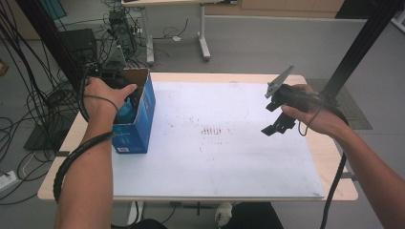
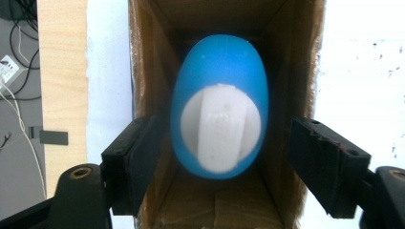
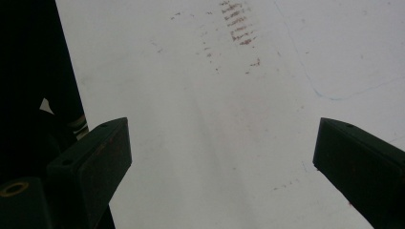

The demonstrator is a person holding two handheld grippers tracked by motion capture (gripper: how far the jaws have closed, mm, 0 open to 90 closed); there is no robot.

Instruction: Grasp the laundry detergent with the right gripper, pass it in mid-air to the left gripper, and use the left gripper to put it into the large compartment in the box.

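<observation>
Egg (image 2: pixel 219 107) lies straight below my left fingers (image 2: pixel 133 162), apart, long axis along box (image 2: pixel 153 71); right gripper (image 3: pixel 219 167) open, farther off.

The left hand-held gripper (image 2: pixel 222 162) pointed downward, jaws parted; the right hand-held gripper (image 1: pixel 276 121) hovered with jaws wide apart.

My high view looks forward and down over the whole table (image 1: pixel 329 162). My left gripper view points close down into the cardboard box (image 2: pixel 148 71), which the high view also shows (image 1: pixel 143 107). My right gripper view faces the white mat (image 3: pixel 215 119) from near, shared too (image 1: pixel 219 152).
</observation>
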